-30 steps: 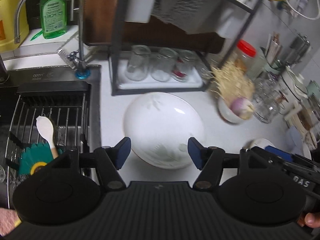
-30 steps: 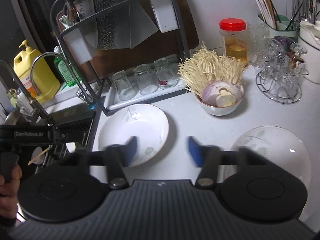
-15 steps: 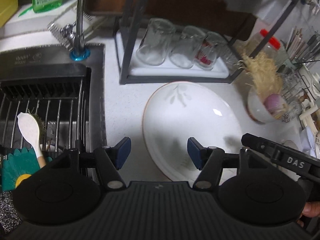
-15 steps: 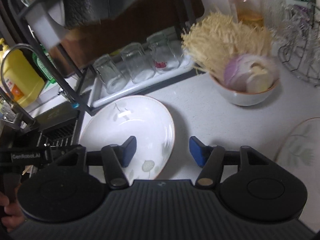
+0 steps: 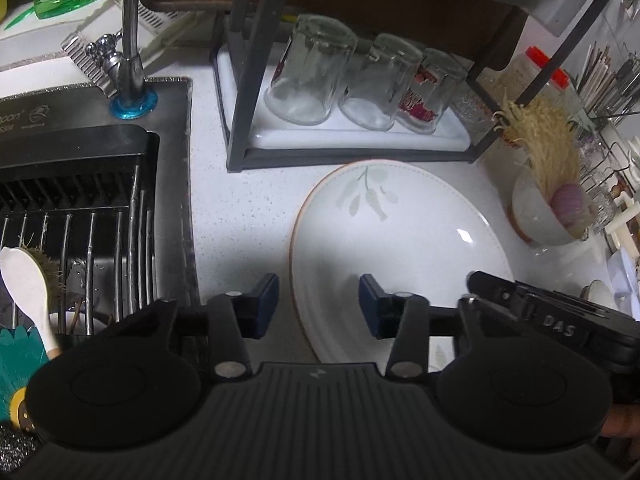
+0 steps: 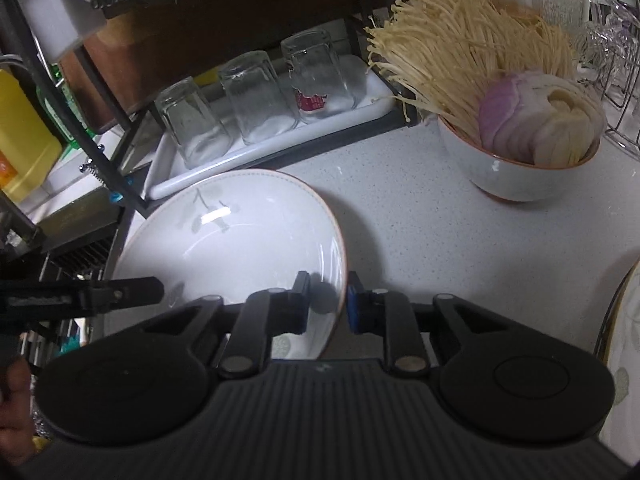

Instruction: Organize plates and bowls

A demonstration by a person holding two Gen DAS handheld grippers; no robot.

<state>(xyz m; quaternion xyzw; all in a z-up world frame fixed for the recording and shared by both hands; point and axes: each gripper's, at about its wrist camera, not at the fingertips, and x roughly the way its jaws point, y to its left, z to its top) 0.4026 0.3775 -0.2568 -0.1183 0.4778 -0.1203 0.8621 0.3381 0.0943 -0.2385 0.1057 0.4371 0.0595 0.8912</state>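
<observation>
A white deep plate with a leaf print (image 5: 400, 240) (image 6: 224, 240) lies on the speckled counter in front of the glass rack. My left gripper (image 5: 318, 304) straddles the plate's left rim, one finger outside and one inside. Its jaws are closing, still wide of the rim. My right gripper (image 6: 326, 306) straddles the right rim. Its jaws are closing and nearly together, with a sliver of plate showing beside the inner pad. A second leaf-print plate (image 6: 624, 360) peeks in at the right edge.
A bowl of enoki mushrooms and sliced onion (image 6: 520, 172) (image 5: 548, 216) stands right of the plate. Behind is a black rack with upturned glasses (image 5: 348, 88). The sink with its drying rack (image 5: 80, 220) and faucet (image 5: 132, 40) is on the left.
Both grippers have come down onto the plate from either side, so each now has a rim between its fingers. Both pairs of jaws have narrowed, the right pair far more.
</observation>
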